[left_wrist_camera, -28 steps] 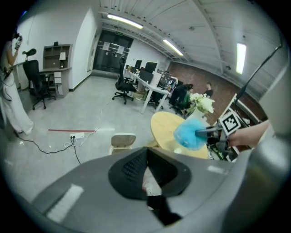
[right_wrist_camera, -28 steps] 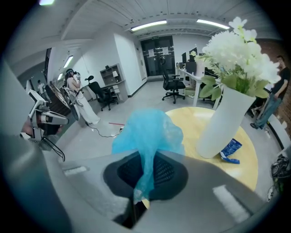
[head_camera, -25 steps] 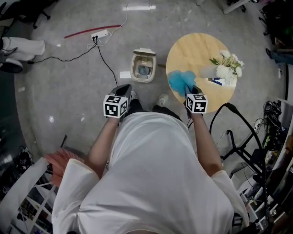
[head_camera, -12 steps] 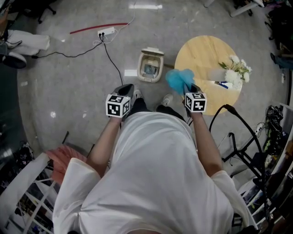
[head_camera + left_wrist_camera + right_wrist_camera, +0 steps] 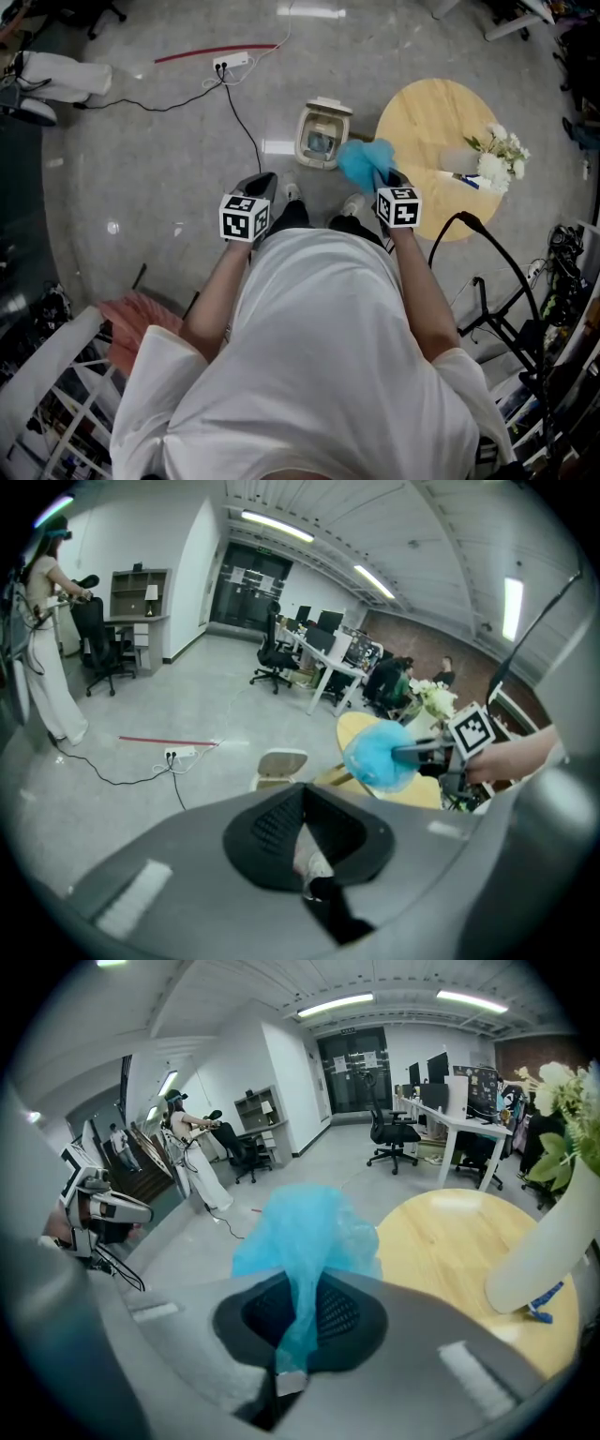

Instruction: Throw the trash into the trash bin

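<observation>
Head view, left to right.

- Far left, on the floor: a white power strip (image 5: 232, 63) with a black cable trailing away, a red strip (image 5: 211, 52) beside it.
- Left tongs (image 5: 260, 184): pointing down over bare floor, well left of the bin. In the left gripper view the tips seem to meet, though the angle is poor. Nothing is held between them.
- Trash bin (image 5: 322, 136): small and beige, standing on the floor just left of the round wooden worktop (image 5: 422, 117).
- Blue plastic bag (image 5: 361, 161): the trash. It hangs in the air between bin and worktop, and from above its left edge overlaps the bin's right rim. It is not in the bin.
- Right tongs (image 5: 386, 178): clamped tight on a twisted tail of the bag, which runs up between the pads in the right gripper view (image 5: 302, 1330). The rest of the bag billows out past the tips.
- Right side of the worktop: a white vase of white flowers (image 5: 502, 161).
</observation>
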The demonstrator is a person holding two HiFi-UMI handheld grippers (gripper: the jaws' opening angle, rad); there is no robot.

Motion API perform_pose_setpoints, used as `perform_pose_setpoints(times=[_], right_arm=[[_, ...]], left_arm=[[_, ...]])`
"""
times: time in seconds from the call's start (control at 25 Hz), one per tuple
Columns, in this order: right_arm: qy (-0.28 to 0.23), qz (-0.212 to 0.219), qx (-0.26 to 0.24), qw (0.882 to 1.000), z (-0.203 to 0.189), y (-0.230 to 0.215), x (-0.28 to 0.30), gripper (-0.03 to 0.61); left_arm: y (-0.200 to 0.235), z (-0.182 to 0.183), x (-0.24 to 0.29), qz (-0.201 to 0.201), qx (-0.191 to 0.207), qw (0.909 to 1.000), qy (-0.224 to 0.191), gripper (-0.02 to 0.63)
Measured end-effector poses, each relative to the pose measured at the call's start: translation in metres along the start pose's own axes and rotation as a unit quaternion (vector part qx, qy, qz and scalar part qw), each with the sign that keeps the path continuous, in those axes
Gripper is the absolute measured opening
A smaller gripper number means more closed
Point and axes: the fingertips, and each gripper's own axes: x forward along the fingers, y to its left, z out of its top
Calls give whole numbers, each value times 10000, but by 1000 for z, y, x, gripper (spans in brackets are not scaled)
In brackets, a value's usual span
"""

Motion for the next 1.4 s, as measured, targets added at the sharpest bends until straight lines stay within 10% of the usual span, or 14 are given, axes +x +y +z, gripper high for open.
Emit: perform_pose_setpoints(times=[1.4], right_arm=[[308, 614, 33, 9976, 15, 68, 82, 8]], left_arm=[[64, -15, 10, -106, -19, 9986, 519, 5]])
